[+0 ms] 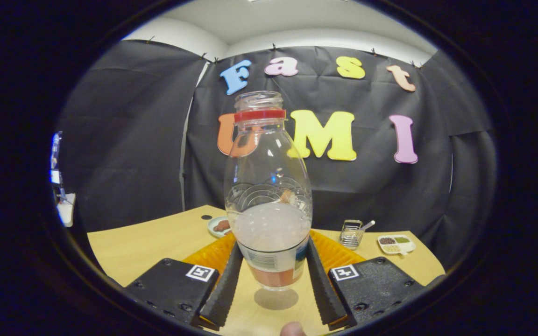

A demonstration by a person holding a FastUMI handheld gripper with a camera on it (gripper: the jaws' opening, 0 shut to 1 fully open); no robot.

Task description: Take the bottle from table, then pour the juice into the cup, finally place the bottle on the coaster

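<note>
Upright between the fingers (226, 280), bottle (268, 196): clear, uncapped, red ring at the neck, pale cloudy juice filling roughly the lower half, label near the base. Gripper (273, 284) clenched on bottle, both ribbed pads pressed against its lower sides. Base apparently lifted off the table (133, 247), with a round shadow on the wood below it. Just behind the bottle, spreading to either side of the fingers, an orange ridged coaster (336, 254). Beyond, left of the bottle, a small dish (220, 226) holding something brown. Further off to the right, a little wire basket (352, 233) with a handle, and near it a white divided tray (396, 243) of dark and green bits. Cup hidden or out of sight; cannot tell. Closest of all, below the fingers, a fingertip (292, 329).
</note>
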